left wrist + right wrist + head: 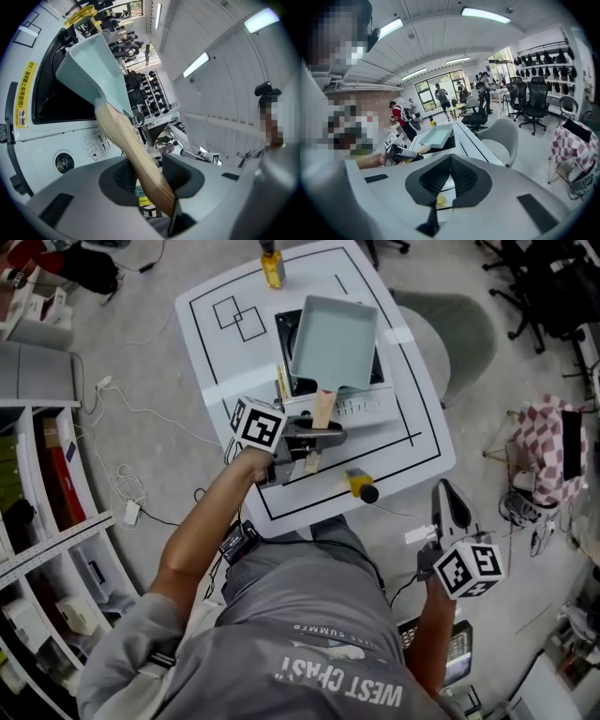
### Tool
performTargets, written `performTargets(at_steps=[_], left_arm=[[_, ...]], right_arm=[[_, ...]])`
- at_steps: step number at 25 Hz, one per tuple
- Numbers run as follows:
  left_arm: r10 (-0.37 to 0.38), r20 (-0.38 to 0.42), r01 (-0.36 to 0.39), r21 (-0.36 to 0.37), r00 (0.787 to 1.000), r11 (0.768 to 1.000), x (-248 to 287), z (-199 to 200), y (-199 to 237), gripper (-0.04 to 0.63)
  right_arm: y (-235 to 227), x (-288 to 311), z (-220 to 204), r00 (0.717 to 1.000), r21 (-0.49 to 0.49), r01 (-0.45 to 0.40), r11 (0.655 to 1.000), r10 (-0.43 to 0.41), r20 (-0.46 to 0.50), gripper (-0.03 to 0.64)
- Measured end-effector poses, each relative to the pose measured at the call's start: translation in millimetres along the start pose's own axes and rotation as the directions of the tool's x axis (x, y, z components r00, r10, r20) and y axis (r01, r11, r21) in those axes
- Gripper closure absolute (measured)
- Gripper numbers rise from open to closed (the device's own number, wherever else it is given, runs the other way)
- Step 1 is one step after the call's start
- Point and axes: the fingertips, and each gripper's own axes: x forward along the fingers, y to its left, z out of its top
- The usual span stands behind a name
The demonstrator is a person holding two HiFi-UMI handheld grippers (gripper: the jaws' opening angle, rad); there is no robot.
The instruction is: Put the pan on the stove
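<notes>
On the white table (pixel 216 343) below me sits the stove (pixel 361 407), black on top with a white front. The pan (pixel 333 341) is right over it. It is a pale blue-green square pan, and from my head view it covers most of the black top. In the left gripper view it looks tipped, so I think it hangs a bit above the glass, but I cannot be sure if its bottom touches.

My left gripper (pixel 323 434) has the pan by its wooden handle (pixel 322 409). The handle runs between the two fingers, and the dark pads press on it from both sides. The fingers stand part way apart, just as wide as the handle is thick. This gripper is at the near edge of the stove, over the white front.

My right gripper (pixel 444 493) is off the table, down by my right side, over the floor. It is well apart from the pan and the stove. Its fingers are together at the tips and nothing is between them. It points toward the table.

A yellow bottle (pixel 273 268) stands at the far edge of the table. A short yellow and black thing (pixel 359 484) lies close to the near edge, near the left gripper. A grey chair (pixel 464 329) stands at the right side of the table.
</notes>
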Motion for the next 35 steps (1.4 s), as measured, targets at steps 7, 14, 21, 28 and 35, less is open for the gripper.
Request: performTargets(at_steps=[7,14,21,28,35], left_arm=[[-0.063,0.001,0.063,-0.023,0.998,0.998,-4,7,-1,0.442],[-0.073,-0.008,0.073,-0.046,0.997,0.996,-12,-3,-3,0.408],[-0.046,-0.005,0.046,-0.028,0.999,0.999,-30,-10,-6,0.405],[0.021,0.001,-0.021,0.034,1.000,0.999,-67,-16,-18,0.405],[0.107,0.052,-0.114,0.162,0.993,0.980,-127,-21,-49,0.405]], right_arm=[[19,2,6,1.000,-0.006,-0.012,1.000,0.012,0.010,0.606],[35,-3,8,1.000,-0.018,-0.014,1.000,0.014,0.017,0.606],[50,-6,11,0.999,-0.029,-0.020,0.999,0.021,0.039,0.606],[67,-16,22,0.997,-0.051,-0.018,0.999,0.022,0.074,0.606],[99,-30,36,0.991,-0.095,-0.020,0.995,0.033,0.134,0.606]])
